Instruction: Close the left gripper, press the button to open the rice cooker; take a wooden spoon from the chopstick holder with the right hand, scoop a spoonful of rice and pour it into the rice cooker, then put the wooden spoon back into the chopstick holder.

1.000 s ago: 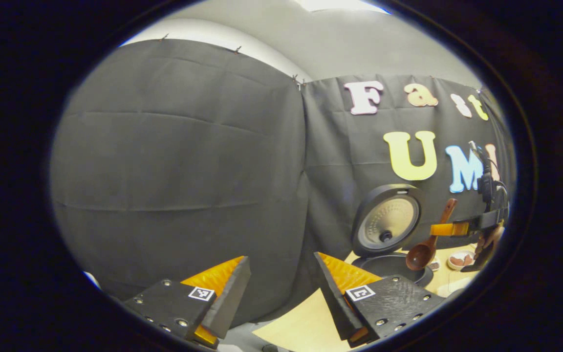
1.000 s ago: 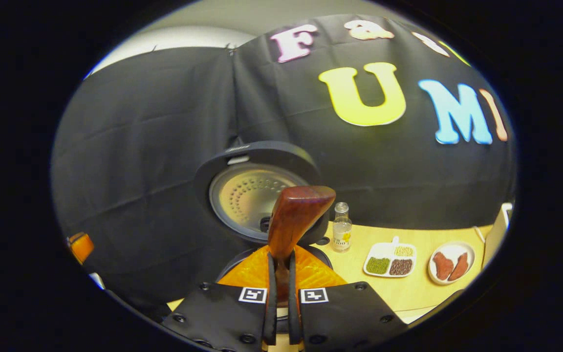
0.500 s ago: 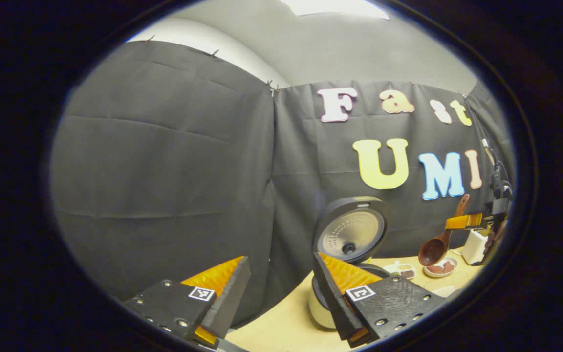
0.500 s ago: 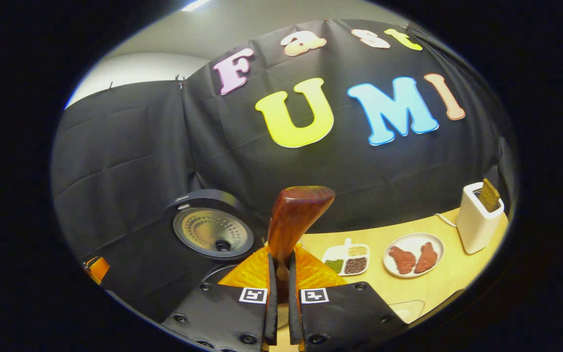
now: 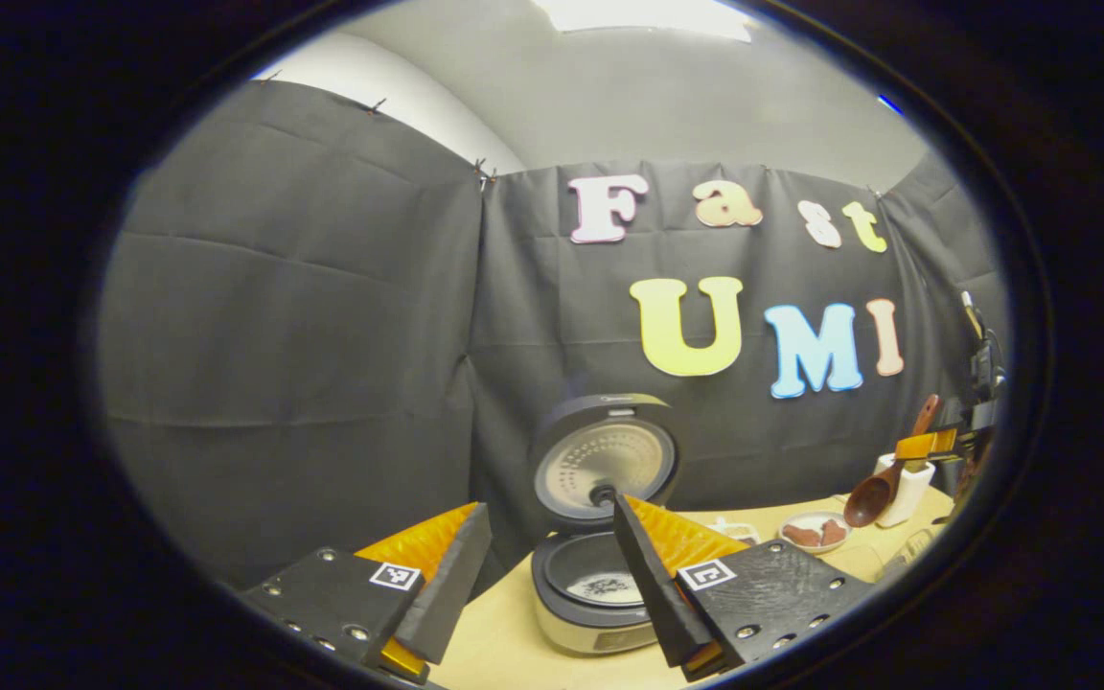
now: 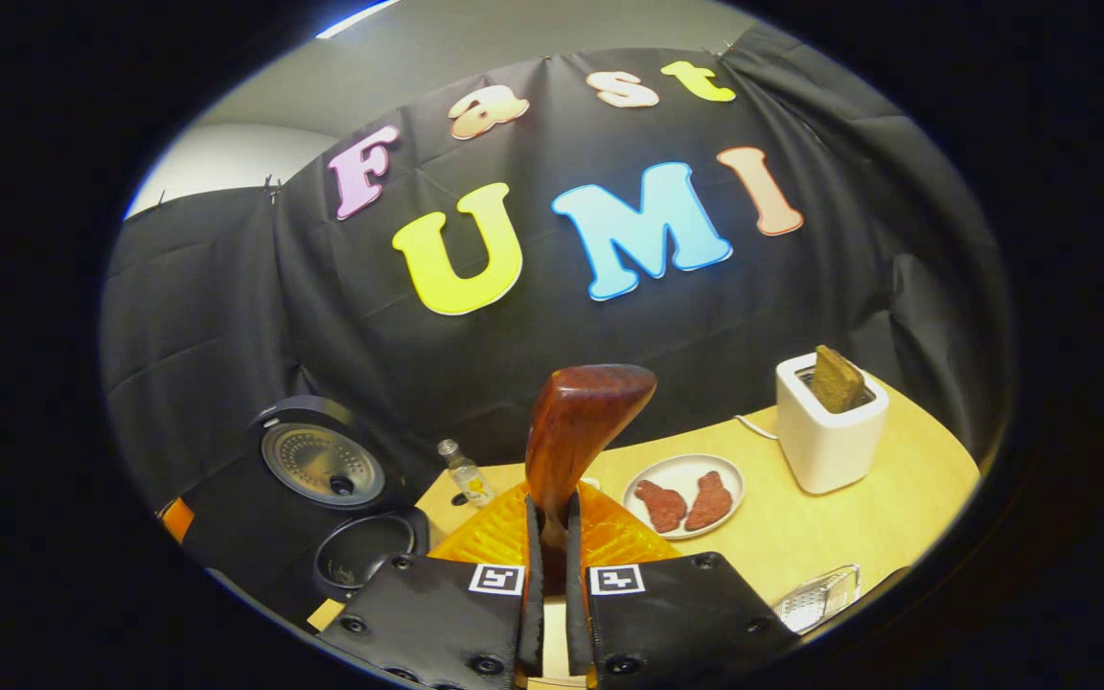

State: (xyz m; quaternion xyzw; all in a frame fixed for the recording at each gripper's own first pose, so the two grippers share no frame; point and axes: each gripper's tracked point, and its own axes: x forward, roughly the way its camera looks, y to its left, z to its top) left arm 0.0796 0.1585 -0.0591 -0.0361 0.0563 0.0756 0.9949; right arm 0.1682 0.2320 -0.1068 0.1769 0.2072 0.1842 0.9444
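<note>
While clamped on the wooden spoon, right gripper raised; left gripper jaws apart, perhaps level.

Black screwed fingers, square coded markers

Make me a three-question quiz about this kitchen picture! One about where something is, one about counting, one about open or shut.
1. Where is the slice of bread?
A. in the toaster
B. on the plate
C. in the rice cooker

2. How many reddish pieces lie on the white plate?
A. one
B. two
C. four

3. How is the rice cooker's lid?
A. shut
C. taken off and lying on the table
B. open, standing up

Answers:
1 A: the slice sticks up from the slot of the white toaster.
2 B: two pieces lie side by side on it.
3 B: it stands raised behind the open pot.
</note>
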